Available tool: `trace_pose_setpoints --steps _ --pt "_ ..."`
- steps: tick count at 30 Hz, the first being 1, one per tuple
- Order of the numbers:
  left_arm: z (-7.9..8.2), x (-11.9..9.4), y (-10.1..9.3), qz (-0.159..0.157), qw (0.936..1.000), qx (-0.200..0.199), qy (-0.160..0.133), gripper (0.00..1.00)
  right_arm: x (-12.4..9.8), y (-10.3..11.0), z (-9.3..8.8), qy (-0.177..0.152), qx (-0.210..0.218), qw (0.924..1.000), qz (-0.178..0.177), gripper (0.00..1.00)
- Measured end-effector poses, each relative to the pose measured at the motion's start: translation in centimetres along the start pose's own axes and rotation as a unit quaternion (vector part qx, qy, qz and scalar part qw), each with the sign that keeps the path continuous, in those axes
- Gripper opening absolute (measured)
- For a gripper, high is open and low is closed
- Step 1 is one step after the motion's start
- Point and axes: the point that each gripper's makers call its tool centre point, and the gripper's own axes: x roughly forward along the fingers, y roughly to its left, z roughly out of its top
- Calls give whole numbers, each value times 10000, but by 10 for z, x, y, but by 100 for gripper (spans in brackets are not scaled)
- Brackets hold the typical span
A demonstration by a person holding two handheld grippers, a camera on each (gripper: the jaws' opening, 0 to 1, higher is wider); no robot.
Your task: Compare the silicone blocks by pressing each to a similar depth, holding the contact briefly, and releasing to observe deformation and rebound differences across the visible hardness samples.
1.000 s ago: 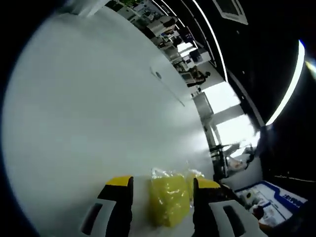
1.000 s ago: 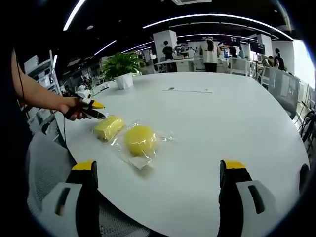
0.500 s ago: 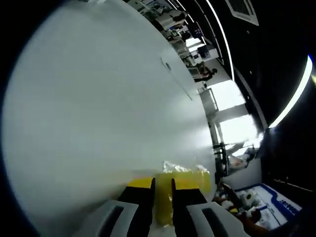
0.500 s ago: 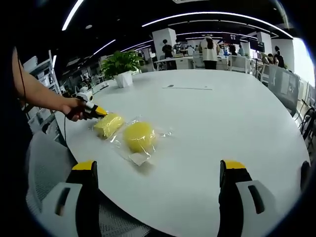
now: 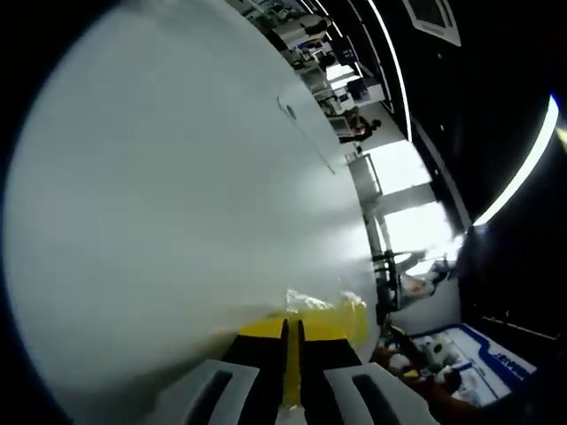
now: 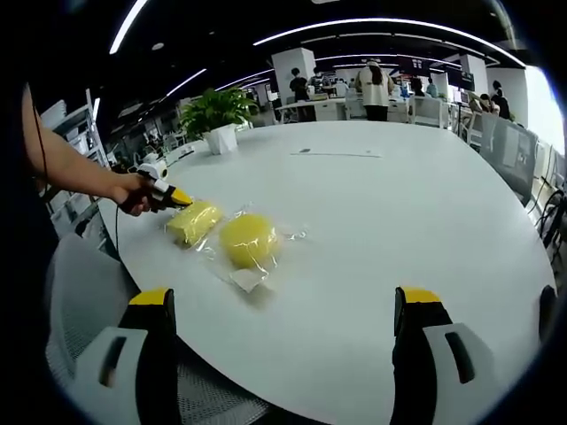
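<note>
Squeeze step in hand on the first of 2 samples: left gripper (image 5: 291,350) pinching the rectangular yellow block (image 6: 195,221) near the table's left edge, jaws nearly together with a thin yellow sliver between. Likely hold phase; next calls for easing open and watching rebound, then matching depth on the round yellow block (image 6: 249,241), just beside in clear wrap. Right gripper (image 6: 283,332) spread wide, hovering apart. White table (image 6: 399,212), potted plant (image 6: 218,119), open office with people beyond.

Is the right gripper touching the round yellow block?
No, the right gripper hangs open, well short of the round yellow block.
</note>
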Motion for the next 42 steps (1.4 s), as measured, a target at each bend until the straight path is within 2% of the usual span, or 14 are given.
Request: trace_pose_setpoints --steps 9,17,24,34,36,42 --pt "-5 -3 -3 30 9999 1 118 0 1 0 1 5 -23 10000 4 96" --pt "-4 -6 -13 -42 10000 18 53 0 3 1 3 -7 -33 10000 22 96" --pt "-2 -10 -26 -220 9997 88 -63 0 3 2 3 -38 -25 10000 34 96" --pt "3 -17 -48 -601 9967 464 -276 0 1 6 4 -88 -38 9999 32 96" --pt "7 -20 -52 -770 9949 517 -395 0 1 7 5 -108 -36 9999 34 96" --pt "18 -31 -53 -802 9920 738 -633 0 -1 10 5 -111 -83 9999 60 96"
